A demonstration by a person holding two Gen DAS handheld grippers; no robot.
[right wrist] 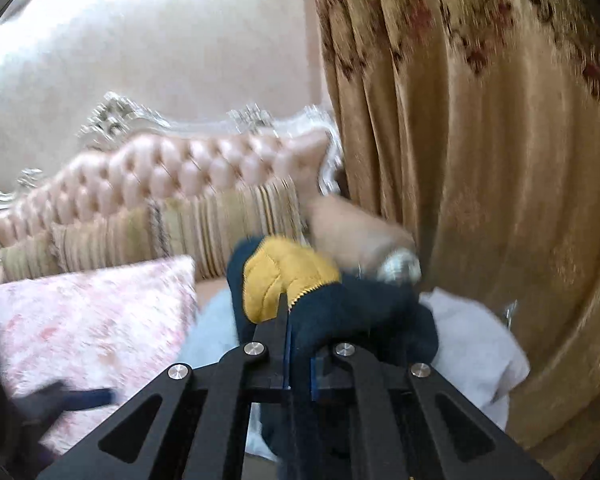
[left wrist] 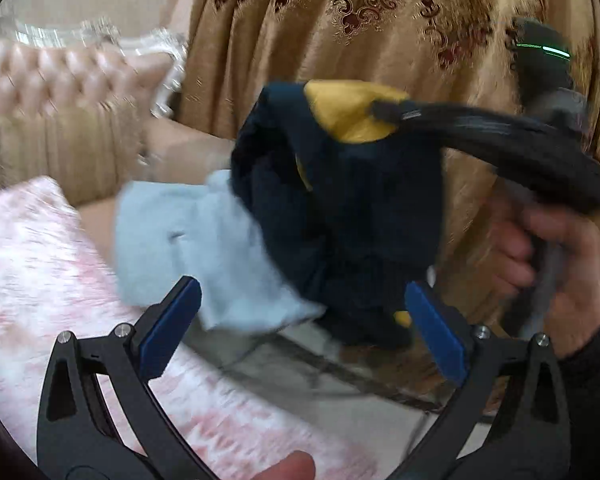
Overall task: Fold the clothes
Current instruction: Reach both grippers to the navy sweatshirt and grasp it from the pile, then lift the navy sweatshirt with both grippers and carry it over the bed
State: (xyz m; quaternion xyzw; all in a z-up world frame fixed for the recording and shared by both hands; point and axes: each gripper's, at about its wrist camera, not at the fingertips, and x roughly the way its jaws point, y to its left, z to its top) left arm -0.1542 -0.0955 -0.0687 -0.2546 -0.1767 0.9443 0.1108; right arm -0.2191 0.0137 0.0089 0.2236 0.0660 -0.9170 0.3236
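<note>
Navy garment with a mustard-yellow lining patch hangs bunched in the air, dead centre of my left wrist view, in front of the gold curtain. Zipper teeth run along the yellow edge in the right wrist view. No readable label or writing; frames are motion-blurred. Behind it at 9 o'clock, a pale blue cloth on the sofa, and a pink patterned cushion at 8. My right gripper is clamped on the navy fabric, high at 2 o'clock from the left camera. Left gripper is spread wide, nothing between its blue pads.
</note>
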